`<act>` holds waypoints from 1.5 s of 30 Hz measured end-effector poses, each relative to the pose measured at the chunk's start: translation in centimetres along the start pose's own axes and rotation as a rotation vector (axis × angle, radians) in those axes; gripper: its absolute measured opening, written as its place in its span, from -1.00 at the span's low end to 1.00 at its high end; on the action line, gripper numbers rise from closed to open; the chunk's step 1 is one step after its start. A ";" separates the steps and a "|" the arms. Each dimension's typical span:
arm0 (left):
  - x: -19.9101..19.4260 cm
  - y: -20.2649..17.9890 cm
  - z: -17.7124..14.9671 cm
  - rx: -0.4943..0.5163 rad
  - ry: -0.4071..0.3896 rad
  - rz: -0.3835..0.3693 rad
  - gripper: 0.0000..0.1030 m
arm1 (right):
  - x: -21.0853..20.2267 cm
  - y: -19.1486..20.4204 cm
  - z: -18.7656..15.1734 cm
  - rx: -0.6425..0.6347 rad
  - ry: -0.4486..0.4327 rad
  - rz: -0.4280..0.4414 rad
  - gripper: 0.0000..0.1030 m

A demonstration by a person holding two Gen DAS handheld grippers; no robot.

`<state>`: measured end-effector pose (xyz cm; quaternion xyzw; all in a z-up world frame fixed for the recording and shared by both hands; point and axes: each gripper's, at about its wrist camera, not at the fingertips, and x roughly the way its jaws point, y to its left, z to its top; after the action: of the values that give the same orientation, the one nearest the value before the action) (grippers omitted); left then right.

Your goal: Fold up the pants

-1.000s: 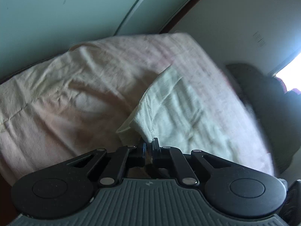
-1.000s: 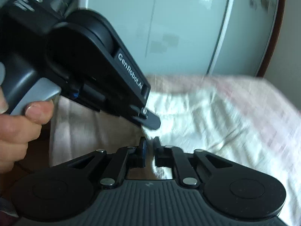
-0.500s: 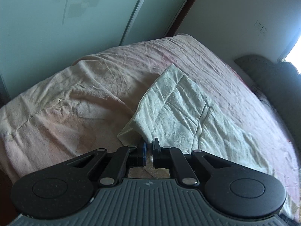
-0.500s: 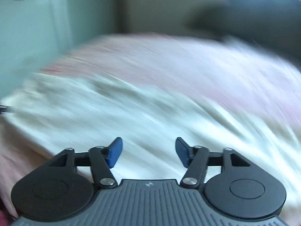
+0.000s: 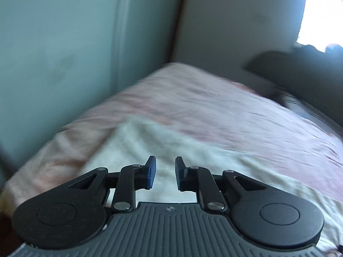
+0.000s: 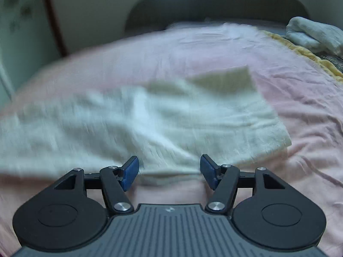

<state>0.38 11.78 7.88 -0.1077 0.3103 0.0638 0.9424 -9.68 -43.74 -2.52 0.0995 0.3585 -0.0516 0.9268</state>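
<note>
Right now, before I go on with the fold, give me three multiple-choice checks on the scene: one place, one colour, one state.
1. Where do the pants lie?
A. on the bed
B. on a chair
C. on the floor

2. What colour is the bedsheet?
A. dark blue
B. pale pink
C. green

3. How does the left gripper stand?
A. shut on cloth
B. open, empty
C. shut, empty

Answers:
A: the cream cloth is spread flat on the sheet.
B: the sheet around the pants is pink.
B: its jaws stand apart with nothing between; the right gripper is open too.

pants (image 6: 150,124): cream-white | bedsheet (image 6: 300,98): pale pink | fingers (image 6: 128,172): blue pads | wardrobe (image 5: 53,42): pale green
</note>
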 end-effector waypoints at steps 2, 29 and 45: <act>0.8 -4.2 0.1 0.092 0.020 -0.094 -0.50 | -1.0 0.3 0.5 -0.007 0.004 -0.011 0.24; 5.1 -31.6 -17.8 0.946 0.230 -0.574 0.19 | 5.9 -6.6 8.1 0.054 -0.084 -0.224 0.29; 4.7 -31.9 -16.9 0.881 0.233 -0.607 0.32 | -1.0 -12.5 -2.9 0.735 -0.189 0.259 0.60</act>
<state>0.47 -23.02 -3.00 0.2059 0.3651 -0.3592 0.8338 -14.38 -55.29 -5.82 0.4634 0.2137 -0.0682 0.8573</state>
